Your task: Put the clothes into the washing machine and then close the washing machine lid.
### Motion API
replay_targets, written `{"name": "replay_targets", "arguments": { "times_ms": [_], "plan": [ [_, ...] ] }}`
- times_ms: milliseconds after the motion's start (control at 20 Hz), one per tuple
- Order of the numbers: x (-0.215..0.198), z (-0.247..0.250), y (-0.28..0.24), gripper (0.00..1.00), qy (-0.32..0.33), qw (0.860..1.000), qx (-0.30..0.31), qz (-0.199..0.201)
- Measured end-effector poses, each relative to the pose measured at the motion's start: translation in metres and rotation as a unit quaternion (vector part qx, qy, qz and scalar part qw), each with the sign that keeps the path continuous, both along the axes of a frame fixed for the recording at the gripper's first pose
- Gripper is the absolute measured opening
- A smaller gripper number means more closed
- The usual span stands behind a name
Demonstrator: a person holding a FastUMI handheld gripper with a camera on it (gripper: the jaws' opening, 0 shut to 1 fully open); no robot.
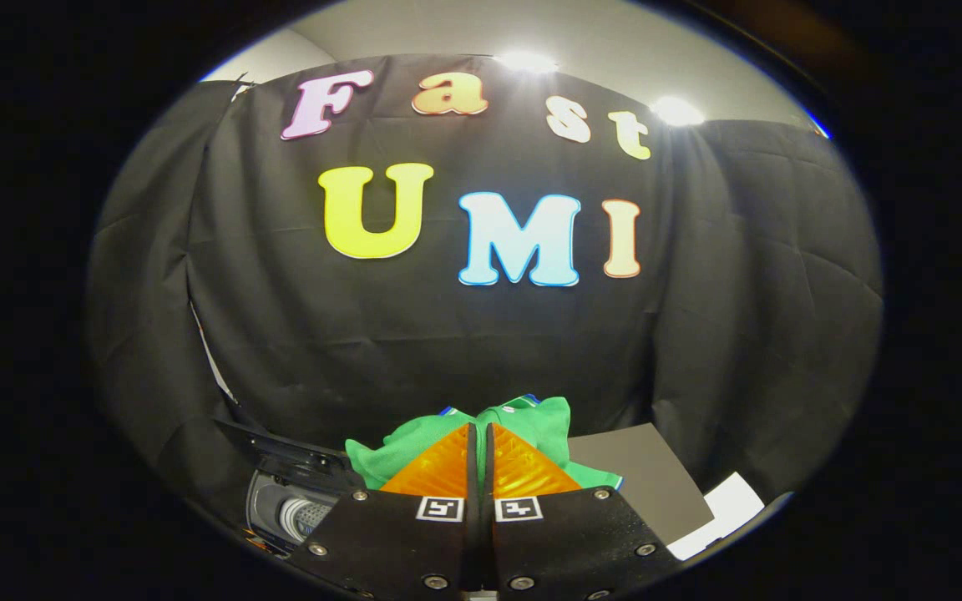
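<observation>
Washing machine (297, 501) is seen open, low to the left of the gripper (481, 434), whose fingers are pressed together on green clothes (414, 442). Cloth is judged soft, light and floppy; a bunched fold holds best.

Most of the green garment (531, 421) lies hidden behind the tool (481, 434); its two fingers stand nearly together, and whether they pinch any cloth cannot be told. The washing machine (293, 501), down beside the left finger, is cut off by the view's rim and partly covered by the tool's body, so its lid and opening cannot be made out. The grey desk (656, 484) is likewise cut short
</observation>
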State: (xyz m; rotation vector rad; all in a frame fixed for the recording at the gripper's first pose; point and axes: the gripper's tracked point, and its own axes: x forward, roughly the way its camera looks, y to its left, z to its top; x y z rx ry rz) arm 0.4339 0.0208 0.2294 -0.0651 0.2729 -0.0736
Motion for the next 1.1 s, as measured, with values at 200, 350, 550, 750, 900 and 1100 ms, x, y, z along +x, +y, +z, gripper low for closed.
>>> {"name": "replay_targets", "arguments": {
  "times_ms": [200, 350, 550, 750, 900, 1100],
  "plan": [
    [-0.009, 0.004, 0.037, 0.00, -0.003, 1.000, -0.004, 0.023],
    [-0.012, 0.007, 0.066, 0.00, -0.005, 0.999, -0.009, 0.036],
    [-0.013, 0.006, 0.104, 0.00, -0.007, 0.999, -0.012, 0.040],
    [-0.009, -0.004, 0.146, 0.00, -0.002, 0.999, -0.022, 0.042],
    [-0.007, -0.013, 0.179, 0.00, 0.005, 0.999, -0.024, 0.045],
    [-0.009, -0.027, 0.225, 0.00, 0.013, 0.998, -0.036, 0.058]
  ]
}}
